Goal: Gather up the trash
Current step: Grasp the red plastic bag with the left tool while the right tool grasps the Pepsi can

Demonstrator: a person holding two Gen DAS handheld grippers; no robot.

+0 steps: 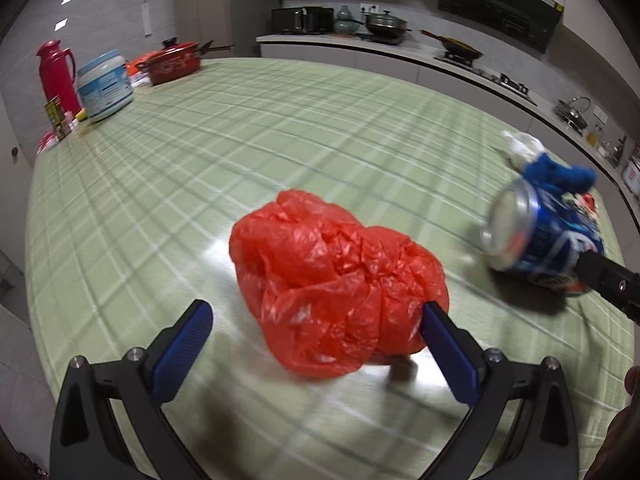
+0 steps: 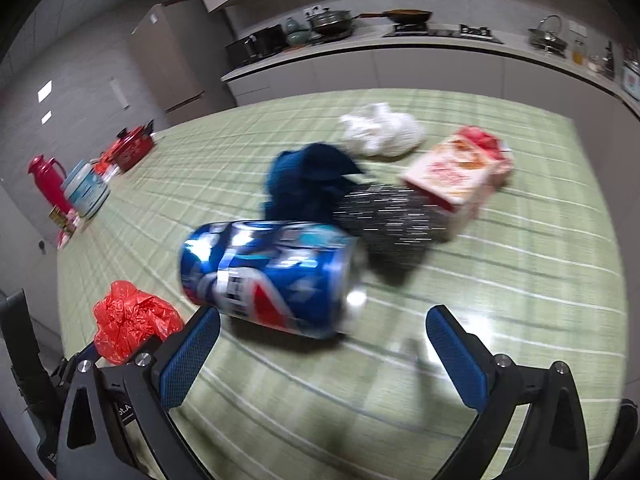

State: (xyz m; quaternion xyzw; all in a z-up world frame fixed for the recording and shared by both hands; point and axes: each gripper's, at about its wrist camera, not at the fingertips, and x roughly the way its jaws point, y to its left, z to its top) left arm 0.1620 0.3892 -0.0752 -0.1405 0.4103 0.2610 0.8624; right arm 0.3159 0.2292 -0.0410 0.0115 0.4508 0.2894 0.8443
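Both jaws stand apart: left gripper (image 1: pixel 316 322) straddles the red bag (image 1: pixel 336 292); right gripper (image 2: pixel 322 330) just short of the can (image 2: pixel 268 276), right of the bag; bare tablecloth (image 1: pixel 200 152) beyond.

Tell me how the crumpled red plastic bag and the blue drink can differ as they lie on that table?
The red plastic bag is soft, crinkled and lumpy; the blue can is a smooth metal cylinder with printed lettering. The bag sits as a heap, while the can lies on its side. The bag sits in front of the open left claw; the can lies before the open right claw. Both rest on the green checked tablecloth, ungripped.
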